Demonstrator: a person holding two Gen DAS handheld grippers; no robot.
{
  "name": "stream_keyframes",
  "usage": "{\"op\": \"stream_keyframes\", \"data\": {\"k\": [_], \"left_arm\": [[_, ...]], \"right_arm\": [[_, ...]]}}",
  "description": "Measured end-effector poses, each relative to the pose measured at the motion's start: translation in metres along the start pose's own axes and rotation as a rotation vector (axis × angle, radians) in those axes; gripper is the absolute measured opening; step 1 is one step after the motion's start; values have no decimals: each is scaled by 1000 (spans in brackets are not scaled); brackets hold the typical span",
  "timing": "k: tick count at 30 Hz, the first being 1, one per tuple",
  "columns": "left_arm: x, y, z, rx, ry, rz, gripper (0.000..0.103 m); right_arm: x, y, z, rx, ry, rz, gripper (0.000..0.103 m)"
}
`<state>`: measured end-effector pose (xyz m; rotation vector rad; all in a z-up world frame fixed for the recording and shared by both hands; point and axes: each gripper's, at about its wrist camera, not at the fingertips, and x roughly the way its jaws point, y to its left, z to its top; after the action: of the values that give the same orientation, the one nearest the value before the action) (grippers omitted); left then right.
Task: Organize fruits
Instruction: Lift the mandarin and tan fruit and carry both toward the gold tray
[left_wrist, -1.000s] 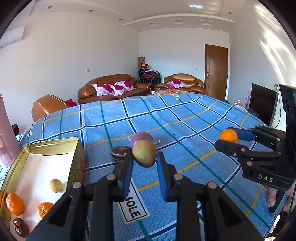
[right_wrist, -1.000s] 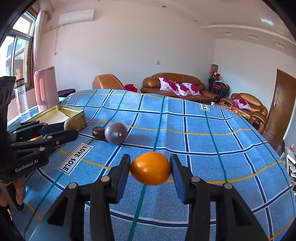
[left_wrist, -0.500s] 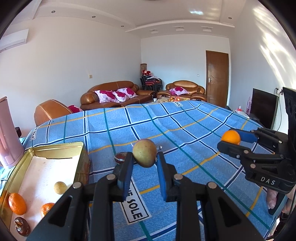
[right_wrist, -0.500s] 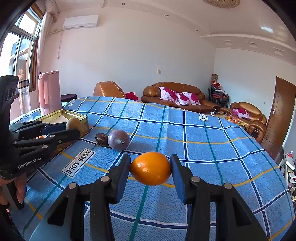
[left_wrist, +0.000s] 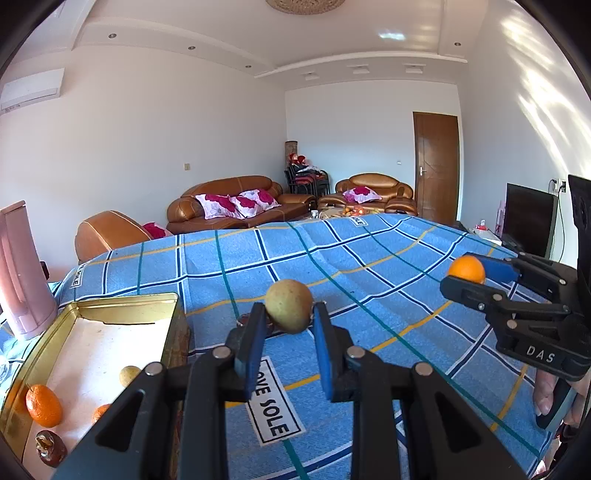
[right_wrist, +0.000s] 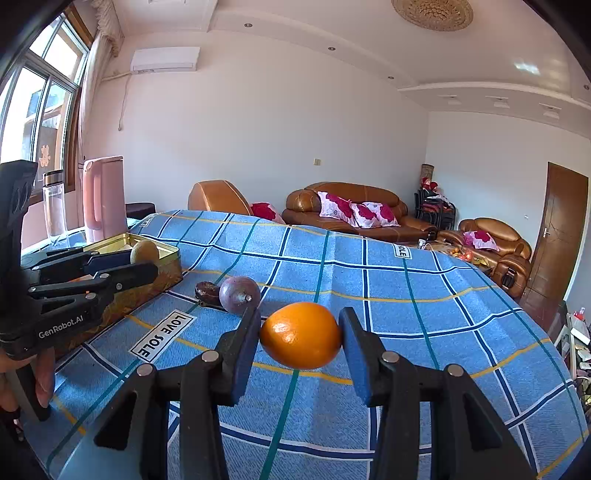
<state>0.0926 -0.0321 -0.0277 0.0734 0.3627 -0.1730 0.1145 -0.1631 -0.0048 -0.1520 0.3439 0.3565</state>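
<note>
- Fruits are partly sorted: the gold tin (left_wrist: 122, 308) at my left already holds two oranges (left_wrist: 43, 405), a small yellowish fruit (left_wrist: 129, 375) and a dark brown one (left_wrist: 51, 447) on its pale floor.
- My left gripper (left_wrist: 289, 334) pinches a yellow-green fruit (left_wrist: 289, 305) between its blue pads, lifted clear of the blue checked cloth (left_wrist: 388, 280) and just right of the tin's near corner.
- My right gripper (right_wrist: 300, 341) is clamped on an orange (right_wrist: 300, 335), held above the cloth, well to the right of the tin.
- Two pieces lie loose on the cloth: a purple round fruit (right_wrist: 239, 294) and a dark wrinkled one (right_wrist: 208, 292) touching it, both near the tin's side wall.
- I judge the job about halfway: two fruits in hand need setting in the tin, then those two loose ones need picking up.
- A pink jug (right_wrist: 103, 197) stands behind the tin, out of my way.
</note>
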Motion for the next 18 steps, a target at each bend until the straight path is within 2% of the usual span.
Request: {"op": "stream_keyframes", "data": {"k": [6,18], "left_arm": [[-8,1,-1,9,-13,13,27],[-21,10,-5,15,-27,43,27]], "right_arm": [[0,6,0,-27,-3,-7,46],[0,25,2,-49,-12,41,46]]}}
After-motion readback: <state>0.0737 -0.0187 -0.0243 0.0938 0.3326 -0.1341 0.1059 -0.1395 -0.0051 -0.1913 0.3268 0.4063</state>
